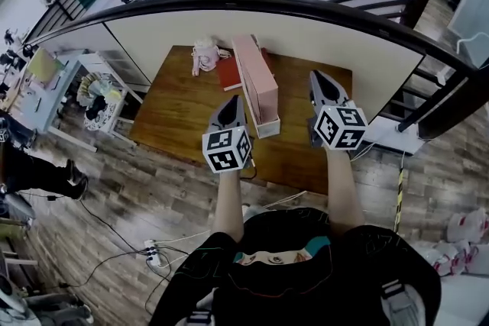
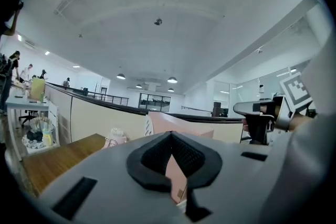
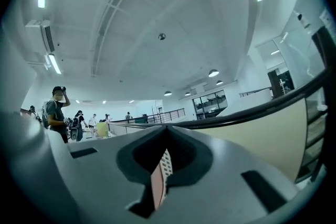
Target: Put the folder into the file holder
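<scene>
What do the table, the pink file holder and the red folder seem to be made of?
The table looks like wood or wood-look laminate: brown grain lines, slight sheen. The file holder is probably cardboard or thin board: flat matte pink walls, sharp edges. The folder may be card or plastic: flat red cover, too small to tell.

Head cam steeply down — gripper views tilt up; left shares file holder (image 1: 258, 88).

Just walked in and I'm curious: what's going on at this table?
A person holds a gripper in each hand over a wooden table. The left gripper and the right gripper are both shut, holding nothing. The pink file holder stands on the table between them; the red folder lies flat beside it, not yet picked up.
</scene>
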The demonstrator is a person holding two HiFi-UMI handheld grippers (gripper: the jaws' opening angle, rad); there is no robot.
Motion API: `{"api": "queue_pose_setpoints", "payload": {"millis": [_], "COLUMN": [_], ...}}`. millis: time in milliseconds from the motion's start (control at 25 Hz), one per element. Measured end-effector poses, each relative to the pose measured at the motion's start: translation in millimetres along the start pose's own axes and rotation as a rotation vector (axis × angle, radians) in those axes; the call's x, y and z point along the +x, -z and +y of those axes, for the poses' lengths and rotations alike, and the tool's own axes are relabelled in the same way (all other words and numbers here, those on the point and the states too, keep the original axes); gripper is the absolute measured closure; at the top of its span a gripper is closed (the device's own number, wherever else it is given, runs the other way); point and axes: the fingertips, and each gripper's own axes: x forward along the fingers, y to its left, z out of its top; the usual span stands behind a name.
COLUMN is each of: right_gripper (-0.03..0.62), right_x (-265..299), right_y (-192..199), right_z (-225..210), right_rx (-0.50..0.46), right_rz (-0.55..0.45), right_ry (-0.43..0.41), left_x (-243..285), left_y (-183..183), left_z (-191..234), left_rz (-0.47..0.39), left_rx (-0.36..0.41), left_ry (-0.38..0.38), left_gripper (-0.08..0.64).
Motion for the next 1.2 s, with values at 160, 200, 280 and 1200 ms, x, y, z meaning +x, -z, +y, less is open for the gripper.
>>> {"api": "queue_pose_setpoints", "payload": {"millis": [160,200,280,1200], "right_gripper": [0.589,0.589,0.589,0.589], "right_x": [-5,-6,-7,-37], "right_y": [29,38,53,55], "right_z": [-6,-6,-9,-31], "right_rx": [0.013,0.002,-0.03,-0.109], "right_rz": [0.113,0.148,0.203,0.186], "right_ry": [-0.039,-0.048,-0.043,-0.003], "left_x": [-4,-4,-3,-7], "left_y": [2,4,11,37], "left_z": [-12,-15,-19,-40], "left_rz": [-0.012,-0.009,0.003,0.059], "left_rx": [-0.012,-0.015,-0.011,0.057], "left_ry": [0.007,0.008,0.006,-0.005], "left_gripper": [0.56,0.56,0.56,0.56]}}
